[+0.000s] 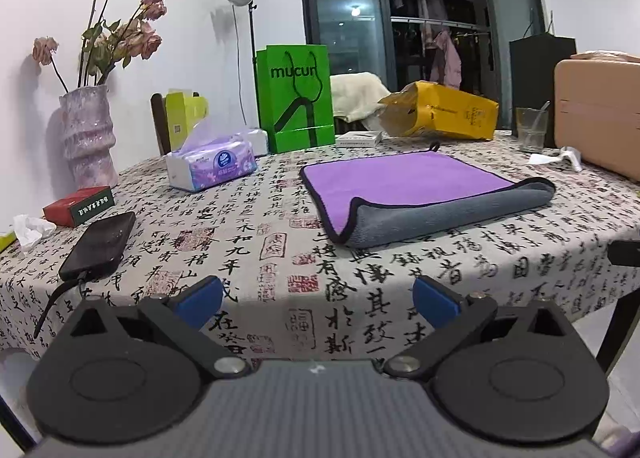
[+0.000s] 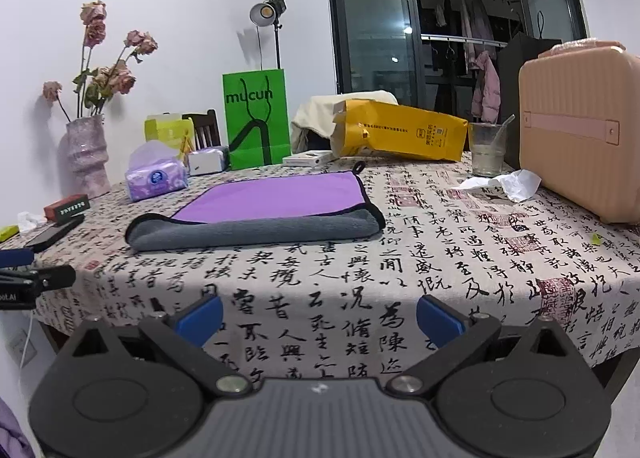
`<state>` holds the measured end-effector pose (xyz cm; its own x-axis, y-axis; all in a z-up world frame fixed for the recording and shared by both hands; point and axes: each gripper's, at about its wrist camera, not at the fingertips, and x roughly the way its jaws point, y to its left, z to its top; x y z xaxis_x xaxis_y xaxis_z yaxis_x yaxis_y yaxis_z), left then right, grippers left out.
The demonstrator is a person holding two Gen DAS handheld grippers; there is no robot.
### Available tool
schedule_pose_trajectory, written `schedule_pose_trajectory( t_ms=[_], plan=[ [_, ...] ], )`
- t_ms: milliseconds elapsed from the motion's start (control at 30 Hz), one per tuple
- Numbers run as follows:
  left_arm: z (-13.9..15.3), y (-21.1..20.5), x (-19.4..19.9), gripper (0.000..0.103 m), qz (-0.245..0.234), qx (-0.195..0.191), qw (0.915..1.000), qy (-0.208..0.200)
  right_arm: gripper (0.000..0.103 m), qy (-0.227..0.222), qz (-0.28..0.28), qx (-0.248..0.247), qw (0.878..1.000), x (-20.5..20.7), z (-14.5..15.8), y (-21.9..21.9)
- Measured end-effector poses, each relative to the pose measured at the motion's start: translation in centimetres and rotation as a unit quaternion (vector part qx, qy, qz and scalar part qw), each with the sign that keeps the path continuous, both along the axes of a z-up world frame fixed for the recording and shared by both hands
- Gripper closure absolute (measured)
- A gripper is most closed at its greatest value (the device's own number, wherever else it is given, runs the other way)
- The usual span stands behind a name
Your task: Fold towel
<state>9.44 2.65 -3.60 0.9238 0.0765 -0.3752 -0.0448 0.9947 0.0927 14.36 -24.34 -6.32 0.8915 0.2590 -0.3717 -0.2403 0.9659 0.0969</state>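
A purple towel (image 1: pixel 404 178) with a grey underside and black trim lies on the calligraphy tablecloth (image 1: pixel 280 242), its near edge folded over so the grey side shows. It also shows in the right wrist view (image 2: pixel 276 194). My left gripper (image 1: pixel 318 300) is open and empty, held back near the table's front edge, apart from the towel. My right gripper (image 2: pixel 320 316) is open and empty, also near the front edge, well short of the towel. The left gripper's side shows at the left edge of the right wrist view (image 2: pixel 24 278).
Along the back stand a vase of dried roses (image 1: pixel 86 134), a tissue pack (image 1: pixel 212 166), a green bag (image 1: pixel 296 98), a yellow bag (image 1: pixel 440 110) and a glass (image 1: pixel 530 128). A pink case (image 2: pixel 580 126) stands right. A phone (image 1: pixel 98 246) and red box (image 1: pixel 78 204) lie left.
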Motion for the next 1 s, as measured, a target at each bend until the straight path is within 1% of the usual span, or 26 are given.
schedule_pose_trajectory(
  t_ms=[200,600,767,833,933,1000],
  plan=[
    [0.1,0.1,2.0,0.000,0.014,-0.003,0.9999,0.009,0.000,0.015,0.007,-0.003,1.000,2.3,-0.2,-0.2],
    [1.0,-0.6,6.2,0.000,0.001,-0.008,0.9998,0.018,0.000,0.020,0.014,0.004,1.000,7.6,0.8,-0.6],
    [1.0,-0.5,8.2,0.000,-0.006,-0.016,0.9994,0.029,0.001,0.013,0.013,-0.016,1.000,9.3,1.1,-0.3],
    [1.0,-0.4,8.8,0.000,-0.007,-0.022,0.9991,0.034,0.003,0.013,0.016,-0.025,0.999,10.0,1.2,-0.1],
    [1.1,-0.4,9.5,0.000,-0.012,-0.030,0.9989,0.035,0.007,0.017,0.023,-0.024,0.999,10.9,1.3,0.0],
    [1.2,-0.4,9.8,0.000,-0.015,-0.030,0.9990,0.031,0.013,0.018,0.026,-0.022,0.999,11.5,1.3,0.0]
  ],
)
